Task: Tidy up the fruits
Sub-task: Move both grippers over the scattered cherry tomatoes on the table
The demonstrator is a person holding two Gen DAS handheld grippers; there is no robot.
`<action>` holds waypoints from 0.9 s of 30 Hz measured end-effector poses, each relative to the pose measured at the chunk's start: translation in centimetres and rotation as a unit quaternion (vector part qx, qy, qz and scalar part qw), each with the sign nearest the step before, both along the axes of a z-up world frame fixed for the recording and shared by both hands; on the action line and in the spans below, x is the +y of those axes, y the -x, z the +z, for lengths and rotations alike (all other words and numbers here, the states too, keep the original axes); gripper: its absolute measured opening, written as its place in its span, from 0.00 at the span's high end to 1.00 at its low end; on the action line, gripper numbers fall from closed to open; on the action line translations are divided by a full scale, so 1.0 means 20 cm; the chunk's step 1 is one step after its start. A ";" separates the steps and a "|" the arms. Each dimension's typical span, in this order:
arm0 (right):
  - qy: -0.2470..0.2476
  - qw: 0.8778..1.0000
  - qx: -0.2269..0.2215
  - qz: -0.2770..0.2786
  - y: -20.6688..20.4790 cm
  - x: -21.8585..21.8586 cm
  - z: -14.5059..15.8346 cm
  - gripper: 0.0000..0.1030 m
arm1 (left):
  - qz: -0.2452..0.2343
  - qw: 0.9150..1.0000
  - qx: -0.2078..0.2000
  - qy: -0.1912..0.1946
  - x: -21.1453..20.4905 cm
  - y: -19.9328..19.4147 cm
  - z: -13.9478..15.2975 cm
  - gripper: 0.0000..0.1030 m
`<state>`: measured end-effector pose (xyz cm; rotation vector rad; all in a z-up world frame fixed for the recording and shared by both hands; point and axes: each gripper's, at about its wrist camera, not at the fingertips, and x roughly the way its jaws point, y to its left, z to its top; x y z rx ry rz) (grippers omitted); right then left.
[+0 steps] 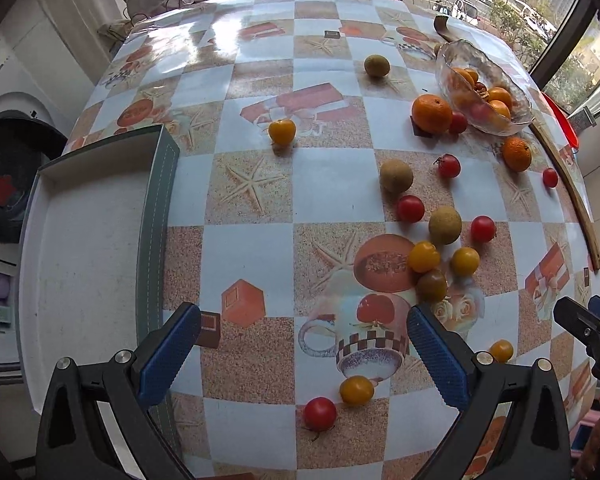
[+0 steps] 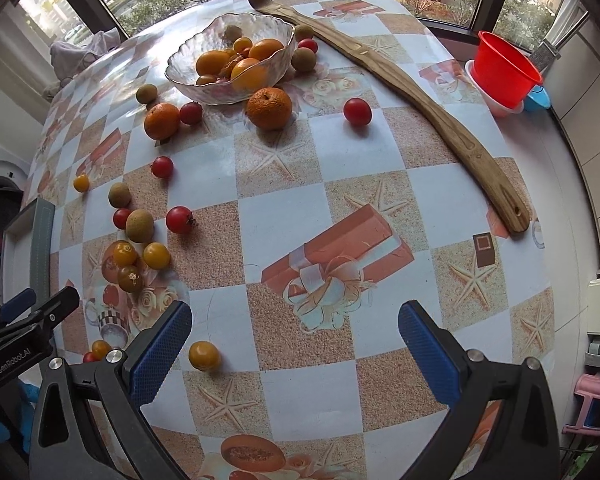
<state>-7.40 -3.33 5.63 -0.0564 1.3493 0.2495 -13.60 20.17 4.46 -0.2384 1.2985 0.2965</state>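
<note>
- Progress: I judge the sorting partly done. The glass bowl [image 2: 230,65] at the far side of the surface [image 2: 340,152] already holds several orange and yellow fruits, and one dull brownish one as well, as far as the glare lets me tell.
- Left to do: most fruit lies loose on the surface: two oranges [image 2: 269,108] just beside the bowl, red cherry tomatoes [image 1: 410,208], yellow tomatoes [image 1: 424,256] and brown round fruits [image 1: 396,176] scattered between bowl and near edge.
- The box [image 1: 88,248] at the left edge is bare inside (perhaps a second sorting spot).
- Left hand-held gripper [image 1: 304,350]: fingers wide apart, holding nothing, above the near fruits.
- Right hand-held gripper [image 2: 296,346]: likewise spread and unloaded, with a yellow tomato [image 2: 204,355] close to its left finger.
- Nearby: a long wooden stick [image 2: 420,96] lies on the surface right of the bowl, and a red tub [image 2: 504,70] sits off the surface at the window; neither blocks the fruit.
</note>
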 end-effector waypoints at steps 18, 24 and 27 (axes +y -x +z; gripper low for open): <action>0.003 1.000 0.015 0.016 0.05 0.09 -0.04 0.00 | -0.008 1.000 0.012 0.006 -0.01 0.08 -0.04 0.00; 0.001 1.000 0.020 0.016 0.06 0.09 -0.05 0.00 | -0.009 1.000 0.017 0.006 0.01 0.11 -0.05 0.00; 0.000 1.000 0.023 0.017 0.06 0.10 -0.05 0.00 | -0.010 1.000 0.018 0.007 0.01 0.12 -0.06 0.00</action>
